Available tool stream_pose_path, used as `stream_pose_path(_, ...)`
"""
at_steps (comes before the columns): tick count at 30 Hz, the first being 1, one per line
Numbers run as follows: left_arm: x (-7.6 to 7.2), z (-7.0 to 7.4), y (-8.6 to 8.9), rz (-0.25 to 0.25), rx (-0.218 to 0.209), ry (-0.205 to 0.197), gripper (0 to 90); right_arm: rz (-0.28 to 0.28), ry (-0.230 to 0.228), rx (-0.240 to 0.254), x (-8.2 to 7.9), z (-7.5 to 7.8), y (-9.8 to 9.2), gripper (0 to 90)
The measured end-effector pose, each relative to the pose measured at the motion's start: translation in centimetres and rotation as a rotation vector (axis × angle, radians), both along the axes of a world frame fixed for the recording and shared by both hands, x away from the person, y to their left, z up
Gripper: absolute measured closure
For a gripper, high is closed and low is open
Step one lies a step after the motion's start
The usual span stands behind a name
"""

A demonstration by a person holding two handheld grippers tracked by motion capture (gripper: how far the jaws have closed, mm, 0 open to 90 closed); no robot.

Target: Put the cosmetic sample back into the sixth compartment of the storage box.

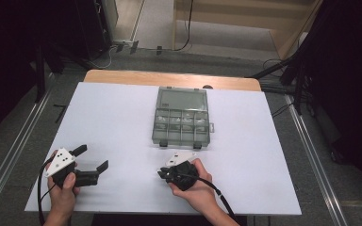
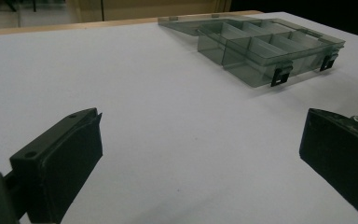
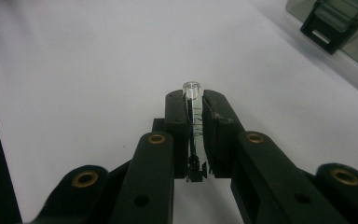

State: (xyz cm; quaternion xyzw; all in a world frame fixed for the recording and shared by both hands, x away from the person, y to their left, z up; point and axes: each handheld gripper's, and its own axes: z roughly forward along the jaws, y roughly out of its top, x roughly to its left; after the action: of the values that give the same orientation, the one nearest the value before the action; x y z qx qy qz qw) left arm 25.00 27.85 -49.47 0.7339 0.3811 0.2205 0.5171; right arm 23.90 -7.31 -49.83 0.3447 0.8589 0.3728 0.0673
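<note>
Right gripper view: right gripper (image 3: 195, 100) is clenched on a small clear tube (image 3: 192, 89), held lengthwise between the two fingers (image 3: 177, 122), its open rim poking just past the tips. Dark markings run along the tube wall; a small black bit sits at its rear end between the pads. Tube is lifted off the white counter (image 3: 98, 70).

High view: right hand (image 1: 195, 186) comes in from the bottom edge, palm wrapped under the gripper body, right gripper (image 1: 162, 173) pointing toward the left of the frame, low over the counter near its front edge. Grey plate on top is tilted toward the box.

Left hand (image 1: 62, 188) sits near the front left corner of the counter, gripping the handle from below. Left gripper (image 1: 92, 157) is released, fingers spread wide with nothing between them, pointing right and slightly away from the person. Left gripper view confirms: both fingers (image 2: 63, 168) far apart, bare counter between.

Farther back, mid-counter: clear grey compartment box (image 1: 182, 123), lid flipped open flat behind it, two black latches on the near side. Box is well apart from both grippers.
</note>
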Motion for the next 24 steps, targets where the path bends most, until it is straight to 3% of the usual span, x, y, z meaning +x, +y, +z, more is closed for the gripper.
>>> stream_pose_path(24, 0.0, 0.0, 0.1, 0.007, -0.007, 0.001, 0.0, -0.04, -0.034, 0.03, 1.8, 2.3, -1.3, 82.5)
